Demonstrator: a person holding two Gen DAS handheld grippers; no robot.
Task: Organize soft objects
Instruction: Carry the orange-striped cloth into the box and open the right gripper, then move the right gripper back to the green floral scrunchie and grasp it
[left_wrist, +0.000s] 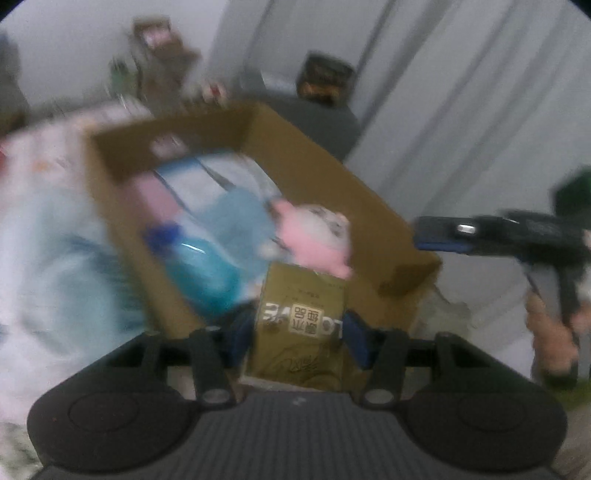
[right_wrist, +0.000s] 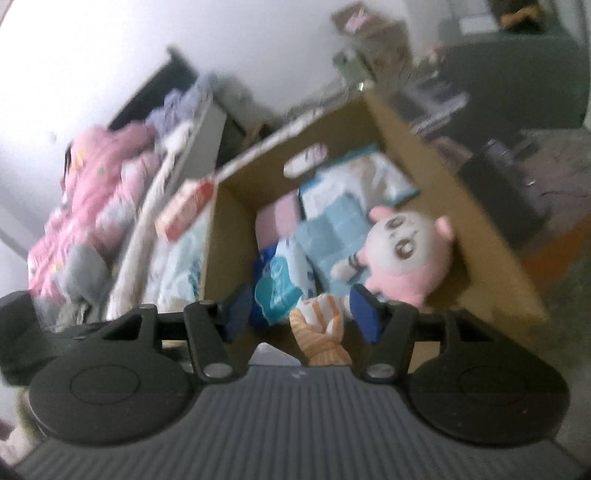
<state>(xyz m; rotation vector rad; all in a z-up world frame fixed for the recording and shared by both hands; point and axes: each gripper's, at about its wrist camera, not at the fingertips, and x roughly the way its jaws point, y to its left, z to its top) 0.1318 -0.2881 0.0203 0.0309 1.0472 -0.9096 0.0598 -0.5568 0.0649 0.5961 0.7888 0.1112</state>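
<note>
- My left gripper (left_wrist: 301, 328) is clamped on a gold pack (left_wrist: 301, 325), its long axis running away from me toward the box (left_wrist: 369, 206).
- The box lies just beyond and below the pack, open, holding a pink plush (left_wrist: 317, 236) and blue packs (left_wrist: 207, 266).
- My right gripper (right_wrist: 303, 317) tilts down over the box's near edge, jaws apart; a striped orange cloth (right_wrist: 325, 332) sits between them, unpressed as far as I can tell.
- My left is the loaded hand.
</note>
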